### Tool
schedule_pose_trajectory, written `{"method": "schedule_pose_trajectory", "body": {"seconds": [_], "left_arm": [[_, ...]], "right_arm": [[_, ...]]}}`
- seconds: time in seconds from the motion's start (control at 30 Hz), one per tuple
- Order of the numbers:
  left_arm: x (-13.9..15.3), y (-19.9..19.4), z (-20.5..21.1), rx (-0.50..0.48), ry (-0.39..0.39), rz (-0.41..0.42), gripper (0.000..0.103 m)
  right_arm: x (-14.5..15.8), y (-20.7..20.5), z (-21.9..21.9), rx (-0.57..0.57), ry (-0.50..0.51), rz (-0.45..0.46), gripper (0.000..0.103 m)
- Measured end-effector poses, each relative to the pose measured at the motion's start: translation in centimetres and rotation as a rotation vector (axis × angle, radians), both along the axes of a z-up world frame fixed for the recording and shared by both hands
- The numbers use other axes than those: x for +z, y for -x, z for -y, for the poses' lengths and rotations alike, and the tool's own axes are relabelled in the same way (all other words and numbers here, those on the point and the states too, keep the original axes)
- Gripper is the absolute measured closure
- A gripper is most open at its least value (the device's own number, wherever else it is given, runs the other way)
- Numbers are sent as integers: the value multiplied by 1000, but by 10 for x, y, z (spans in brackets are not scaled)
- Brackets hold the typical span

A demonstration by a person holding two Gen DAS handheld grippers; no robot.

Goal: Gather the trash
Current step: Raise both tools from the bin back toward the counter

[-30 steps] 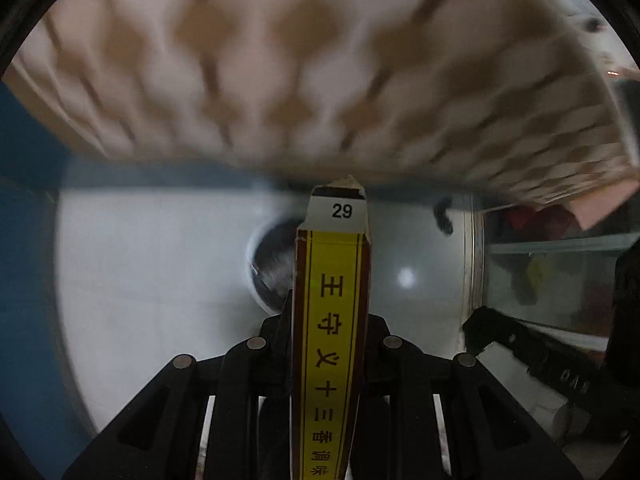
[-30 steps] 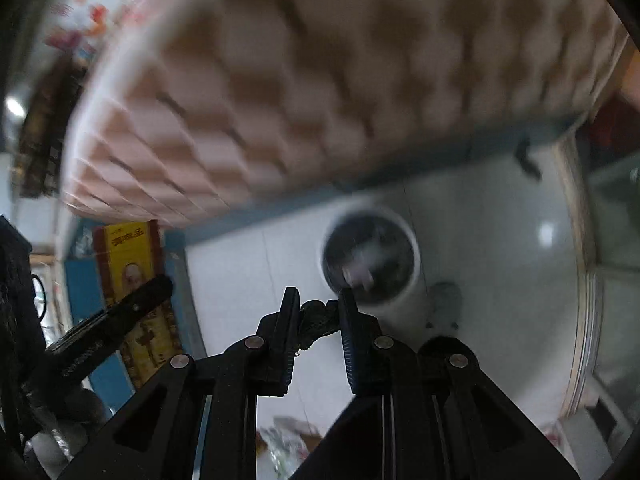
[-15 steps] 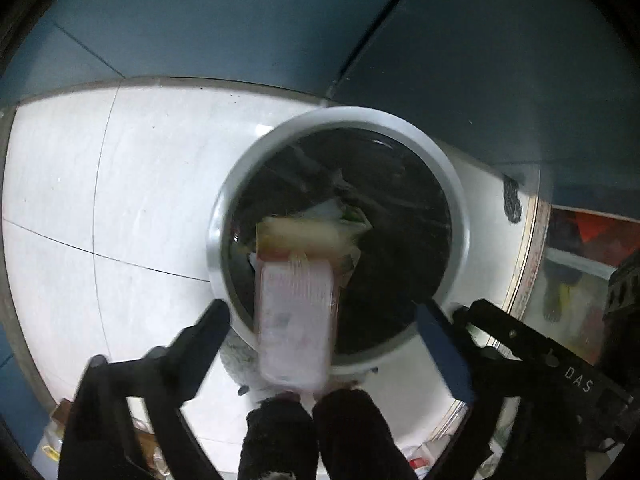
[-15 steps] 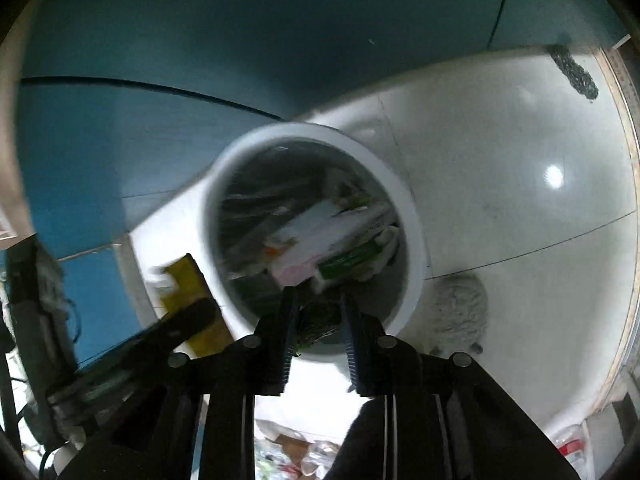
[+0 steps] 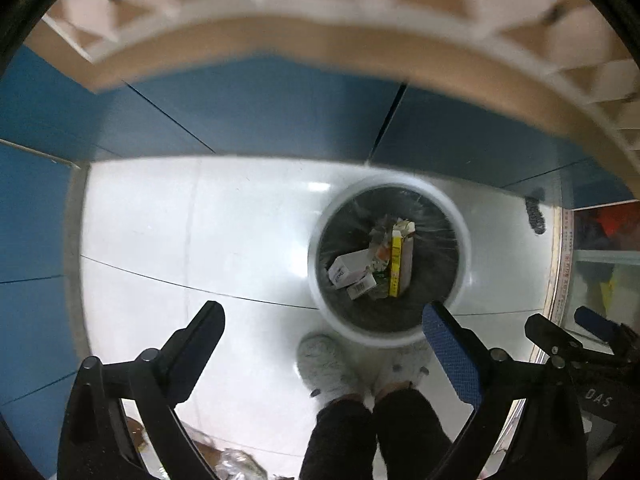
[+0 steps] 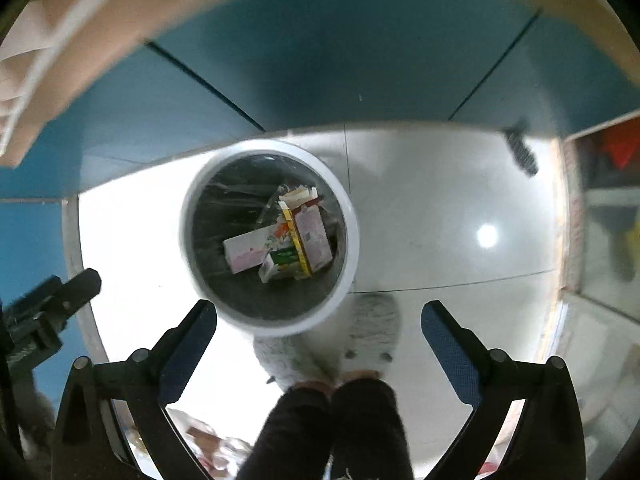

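A round white trash bin [image 5: 460,216] with a dark liner stands on the pale tiled floor; it also shows in the right wrist view [image 6: 192,264]. Inside lie the yellow-edged box [image 5: 395,264], also seen from the right wrist [image 6: 296,240], and several white and green cartons [image 6: 248,250]. My left gripper [image 5: 324,312] is open and empty, above and short of the bin. My right gripper [image 6: 318,312] is open and empty, just above the bin's near rim.
A blue cabinet front [image 5: 260,112] stands behind the bin, under a patterned tabletop edge [image 5: 320,36]. The person's fluffy slippers [image 5: 326,368] and dark legs [image 6: 332,428] are below the bin. Loose wrappers [image 5: 236,460] lie on the floor at lower left. Shelving [image 6: 608,208] is at right.
The left gripper opened and the yellow box dropped into the bin. The right gripper opened too and its small dark item is gone. Both grippers have risen from the bin.
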State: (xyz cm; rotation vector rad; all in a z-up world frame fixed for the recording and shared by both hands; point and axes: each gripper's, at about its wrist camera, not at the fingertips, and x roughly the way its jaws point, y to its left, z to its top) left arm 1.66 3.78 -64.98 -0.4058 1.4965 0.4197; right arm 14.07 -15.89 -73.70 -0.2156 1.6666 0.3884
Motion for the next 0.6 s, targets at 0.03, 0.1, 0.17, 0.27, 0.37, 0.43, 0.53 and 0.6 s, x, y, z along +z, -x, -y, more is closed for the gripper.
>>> {"method": "schedule_pose_trajectory", "body": {"seconds": [0.03,0.1,0.17,0.27,0.37,0.43,0.53,0.6], "left_arm": [[18,3,0,-3,-4,4,2],[61,11,2,1,-2,18,2],[97,17,6,8,-6,29,2],[143,25,11,8,1,34,2],[187,32,19,1,5,52,2],[220,39,23,-13,-1,74,2],[260,47,27,-9,12,109,2],[286,54,26,-11,2,138,2]], "right_arm": [[20,3,-1,13,7,19,0],[60,8,-1,34,11,46,0],[103,15,-1,41,13,71,0],[163,23,1,42,19,92,0],[225,30,6,45,15,119,0],[267,35,10,46,6,141,0],[331,44,13,47,-16,177,0],[365,50,15,49,-31,201,0]]}}
